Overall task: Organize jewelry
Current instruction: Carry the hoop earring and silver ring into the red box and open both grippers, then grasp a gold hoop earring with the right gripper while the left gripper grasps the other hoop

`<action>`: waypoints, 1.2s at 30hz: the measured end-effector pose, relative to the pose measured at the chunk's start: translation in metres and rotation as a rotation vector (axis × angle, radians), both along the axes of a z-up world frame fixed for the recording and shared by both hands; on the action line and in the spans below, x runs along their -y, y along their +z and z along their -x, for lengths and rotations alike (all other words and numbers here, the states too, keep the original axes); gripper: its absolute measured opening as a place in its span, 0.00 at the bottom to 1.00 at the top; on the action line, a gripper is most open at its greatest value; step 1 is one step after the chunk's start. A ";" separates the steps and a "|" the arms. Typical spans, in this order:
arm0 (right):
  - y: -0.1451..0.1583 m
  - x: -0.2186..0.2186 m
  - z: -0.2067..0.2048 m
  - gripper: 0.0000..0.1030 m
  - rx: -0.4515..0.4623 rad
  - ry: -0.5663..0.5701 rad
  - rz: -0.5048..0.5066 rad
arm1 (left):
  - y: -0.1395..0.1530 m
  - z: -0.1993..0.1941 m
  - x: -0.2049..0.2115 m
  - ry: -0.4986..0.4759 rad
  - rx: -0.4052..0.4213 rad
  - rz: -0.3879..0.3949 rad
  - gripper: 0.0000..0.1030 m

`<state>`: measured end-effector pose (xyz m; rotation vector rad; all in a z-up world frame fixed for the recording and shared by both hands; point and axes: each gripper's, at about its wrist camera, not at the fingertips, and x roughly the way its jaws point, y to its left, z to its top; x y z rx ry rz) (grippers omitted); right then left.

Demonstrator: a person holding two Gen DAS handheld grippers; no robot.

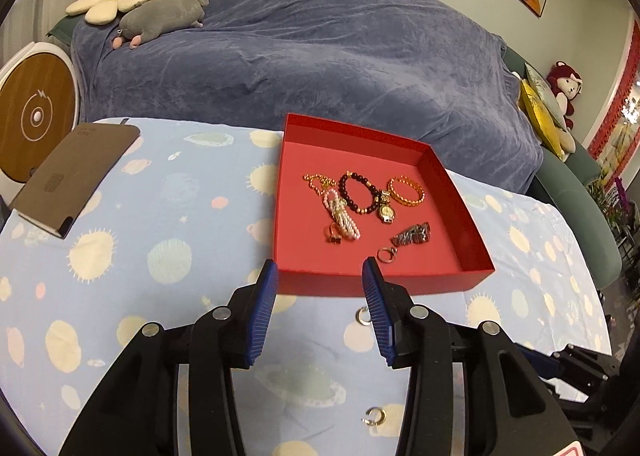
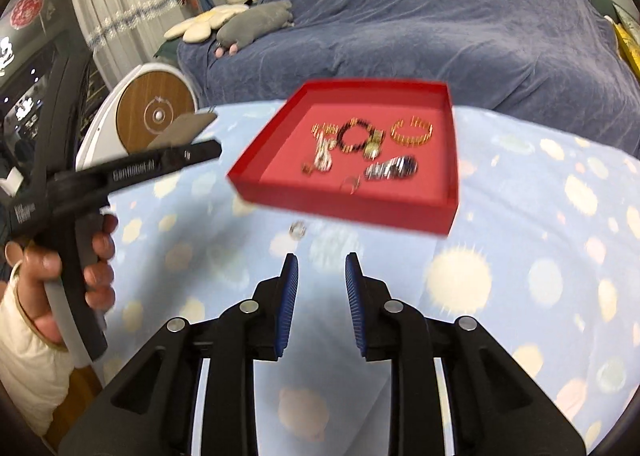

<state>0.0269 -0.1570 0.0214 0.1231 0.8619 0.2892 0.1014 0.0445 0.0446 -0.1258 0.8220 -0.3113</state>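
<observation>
A red tray (image 1: pixel 448 276) (image 2: pixel 344 211) sits on the blue patterned cloth. It holds several pieces: a dark bead bracelet (image 1: pixel 357 193), an orange bangle (image 1: pixel 406 190), a pearl strand (image 1: pixel 342 217), a gold watch (image 1: pixel 386 211), a grey clip (image 1: pixel 412 235) and a small ring (image 1: pixel 386 254). Two silver hoop earrings lie on the cloth outside the tray, one (image 1: pixel 363 315) by my left gripper's right finger, one (image 1: pixel 375 416) nearer. My left gripper (image 1: pixel 320 274) is open and empty just before the tray's near wall. My right gripper (image 2: pixel 321 266) is open and empty; one earring (image 2: pixel 297 231) lies ahead of it.
A brown notebook (image 1: pixel 74 175) lies at the cloth's left edge. A round white and wood device (image 1: pixel 36 115) stands beyond it. A sofa under a blue blanket (image 1: pixel 320 47) is behind the table. The hand holding the left gripper (image 2: pixel 80 256) shows in the right wrist view.
</observation>
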 end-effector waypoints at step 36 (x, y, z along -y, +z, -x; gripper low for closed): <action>-0.063 -0.075 -0.005 0.17 -0.046 0.121 0.111 | -0.045 0.034 -0.021 -0.019 -0.087 -0.054 0.40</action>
